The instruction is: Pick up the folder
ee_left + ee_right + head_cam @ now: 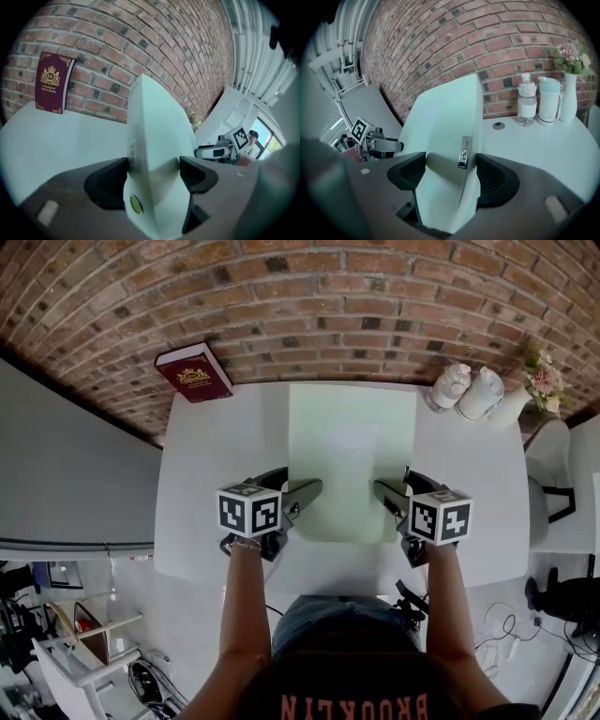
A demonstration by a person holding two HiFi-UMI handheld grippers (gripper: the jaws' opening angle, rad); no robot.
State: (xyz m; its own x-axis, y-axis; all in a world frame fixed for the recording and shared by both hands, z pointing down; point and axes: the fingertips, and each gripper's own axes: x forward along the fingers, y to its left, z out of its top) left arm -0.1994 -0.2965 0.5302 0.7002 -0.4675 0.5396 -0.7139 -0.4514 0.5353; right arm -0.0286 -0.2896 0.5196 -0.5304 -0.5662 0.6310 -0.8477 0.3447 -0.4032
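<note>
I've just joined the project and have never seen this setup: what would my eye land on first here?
The pale green folder at the middle of the white table, with the left gripper and the right gripper each shut on its near end. Next come the maroon book leaning on the brick wall at far left, and two bottles beside a vase of flowers at far right.

Office-like studio, white desk (202,474) against brick wall (328,306), book (194,372), flower vase (568,99) (cables (497,638) underfoot)
</note>
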